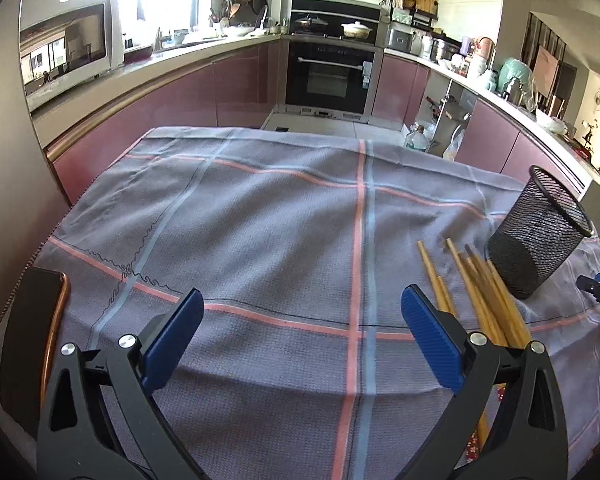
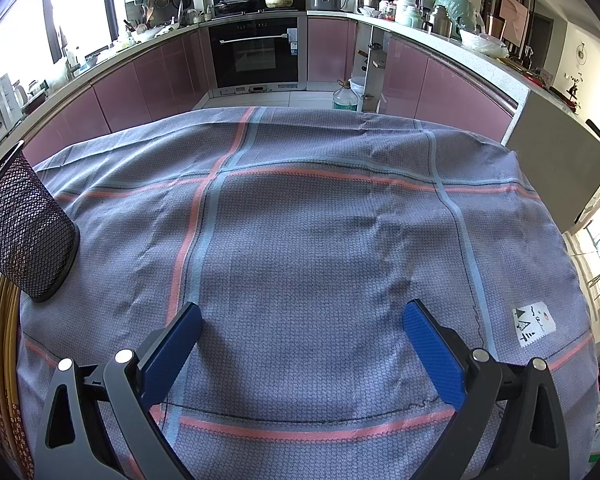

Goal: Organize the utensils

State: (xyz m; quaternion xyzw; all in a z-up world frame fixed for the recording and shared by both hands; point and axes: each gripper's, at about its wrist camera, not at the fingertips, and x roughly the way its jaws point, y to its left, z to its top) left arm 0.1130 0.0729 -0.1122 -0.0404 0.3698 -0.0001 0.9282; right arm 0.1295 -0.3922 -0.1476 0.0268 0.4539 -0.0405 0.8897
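Note:
Several wooden chopsticks point(image 1: 480, 288) lie in a loose bundle on the grey checked cloth point(image 1: 280, 220), just left of a black mesh holder point(image 1: 540, 232) that stands upright with nothing visible inside. My left gripper point(image 1: 302, 300) hovers open over the cloth, its right finger beside the chopsticks' near ends. In the right wrist view the mesh holder point(image 2: 24, 232) is at the far left, and the chopsticks point(image 2: 4, 340) show along the left edge below it. My right gripper point(image 2: 302, 312) is open over bare cloth point(image 2: 320, 240), holding nothing.
A dark phone point(image 1: 32, 340) with a copper rim lies at the cloth's left edge. A white label point(image 2: 534, 324) sits on the cloth at the right. Pink kitchen cabinets point(image 1: 220, 92), an oven point(image 1: 332, 76) and crowded counters ring the table. A water jug point(image 2: 345, 98) stands on the floor beyond.

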